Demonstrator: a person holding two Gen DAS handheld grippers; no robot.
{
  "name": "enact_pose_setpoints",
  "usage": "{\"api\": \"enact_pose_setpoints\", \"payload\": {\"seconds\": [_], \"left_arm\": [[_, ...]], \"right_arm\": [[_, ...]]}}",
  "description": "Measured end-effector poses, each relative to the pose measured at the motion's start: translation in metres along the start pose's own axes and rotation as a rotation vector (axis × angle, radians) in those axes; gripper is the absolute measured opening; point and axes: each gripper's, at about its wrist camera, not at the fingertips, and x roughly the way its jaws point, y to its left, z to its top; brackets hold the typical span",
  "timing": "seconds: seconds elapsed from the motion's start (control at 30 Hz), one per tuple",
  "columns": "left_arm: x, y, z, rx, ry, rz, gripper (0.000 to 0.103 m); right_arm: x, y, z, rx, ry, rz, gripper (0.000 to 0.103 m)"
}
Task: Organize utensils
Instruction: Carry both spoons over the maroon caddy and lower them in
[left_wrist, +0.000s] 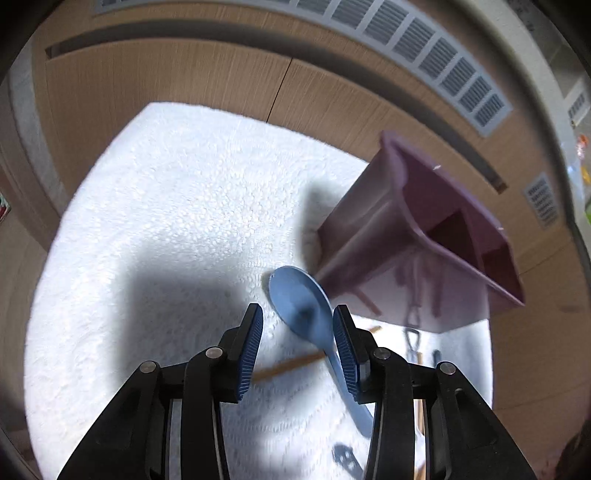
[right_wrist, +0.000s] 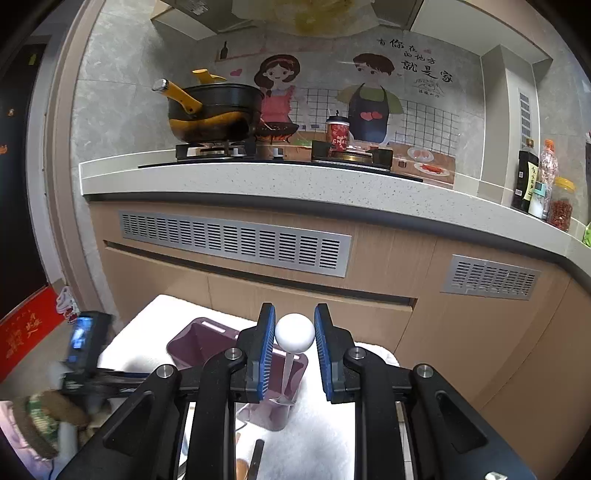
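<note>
- White towel (left_wrist: 166, 206) below kitchen cabinets, purple caddy (left_wrist: 424, 236) on it.
- Left gripper (left_wrist: 297, 347) parted, empty, straddling blue spoon (left_wrist: 303, 306).
- Right gripper (right_wrist: 294, 350) parted; white spoon (right_wrist: 294, 332) between, grip unclear.
- Risk: white spoon dropping outside caddy if unclamped.

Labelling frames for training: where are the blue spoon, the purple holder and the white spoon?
blue spoon (left_wrist: 301, 301): left wrist view, on its bowl.
purple holder (left_wrist: 373, 218): left wrist view, on its outer side wall.
white spoon (right_wrist: 294, 332): right wrist view, on its round bowl.
</note>
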Motion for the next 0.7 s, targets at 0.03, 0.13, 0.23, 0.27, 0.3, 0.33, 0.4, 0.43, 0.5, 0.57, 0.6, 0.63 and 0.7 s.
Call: {"api": "enact_pose_setpoints", "payload": {"seconds": [0.03,0.13,0.23,0.27,0.3,0.33,0.4,0.43,0.5,0.57,0.6,0.63,0.7], "left_arm": [[0.007,-0.001,0.003,0.006,-0.003,0.017,0.041],[0.021,0.002,0.007,0.013,0.001,0.02,0.041],[0.027,0.005,0.009,-0.007,-0.009,-0.021,0.041],[0.029,0.007,0.009,-0.008,-0.01,-0.049,0.041],[0.03,0.007,0.01,0.002,-0.006,-0.082,0.041],[0.031,0.004,0.009,0.016,-0.008,-0.097,0.041],[0.032,-0.001,0.007,0.047,-0.015,-0.085,0.041],[0.032,-0.005,0.005,0.066,-0.018,-0.066,0.041],[0.032,-0.016,0.0,0.106,-0.023,-0.022,0.04],[0.031,-0.026,-0.006,0.139,-0.035,0.004,0.03],[0.032,-0.027,-0.004,0.156,-0.036,0.014,0.017],[0.031,-0.031,-0.009,0.178,-0.044,0.029,0.015],[0.025,-0.036,-0.018,0.214,-0.073,0.035,0.015]], "right_arm": [[-0.003,0.0,-0.003,0.001,0.003,0.005,0.02],[-0.009,-0.002,-0.012,0.005,0.015,0.012,0.02],[-0.011,-0.006,-0.022,0.015,0.033,0.019,0.02],[-0.01,-0.007,-0.027,0.02,0.04,0.021,0.02],[-0.009,-0.007,-0.031,0.025,0.049,0.027,0.02],[-0.008,-0.008,-0.034,0.031,0.059,0.033,0.02],[-0.004,-0.007,-0.043,0.038,0.082,0.045,0.02],[-0.002,-0.007,-0.046,0.039,0.089,0.046,0.02],[0.003,-0.004,-0.054,0.04,0.108,0.048,0.02],[0.008,0.0,-0.063,0.041,0.136,0.056,0.02],[0.01,0.001,-0.066,0.041,0.146,0.056,0.02],[0.011,0.002,-0.07,0.04,0.154,0.056,0.02],[0.014,0.004,-0.077,0.041,0.17,0.055,0.02]]}}
